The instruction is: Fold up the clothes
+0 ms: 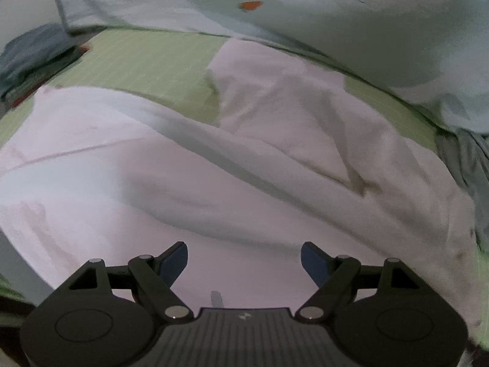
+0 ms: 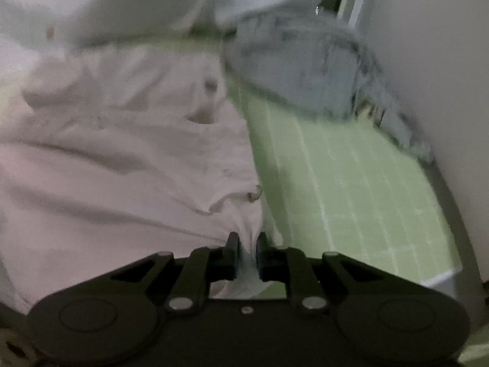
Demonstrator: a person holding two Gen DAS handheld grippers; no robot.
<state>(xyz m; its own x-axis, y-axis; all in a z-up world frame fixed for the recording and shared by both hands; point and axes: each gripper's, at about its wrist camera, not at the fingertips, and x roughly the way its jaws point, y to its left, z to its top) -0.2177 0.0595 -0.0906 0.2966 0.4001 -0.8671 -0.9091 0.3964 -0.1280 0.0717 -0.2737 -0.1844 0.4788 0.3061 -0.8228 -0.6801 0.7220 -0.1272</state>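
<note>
A white garment [image 1: 214, 159] is spread out and wrinkled on a green checked sheet [image 1: 146, 61], which is used here as the landmark. At the far left edge of the sheet, a dark blue pile of cloth [image 1: 33, 58] is seen. Behind the sheet, a pale blue blanket with orange spots [image 1: 305, 15] is bunched up.

The left gripper [image 1: 244, 260] is held just above the white garment, near its front edge. Its jaws are spread wide apart, and nothing is held between them.

In the right wrist view, the white garment [image 2: 122, 153] covers the left part of the sheet [image 2: 351, 183]. Its right edge is pinched by the right gripper [image 2: 247, 250], whose jaws are clenched on a bunched fold of the white cloth. The cloth is pulled into tight creases at the pads. On the far right side of the sheet, a light blue piece of clothing [image 2: 305, 70] is lying against a pale wall [image 2: 428, 61]. The picture is blurred.
</note>
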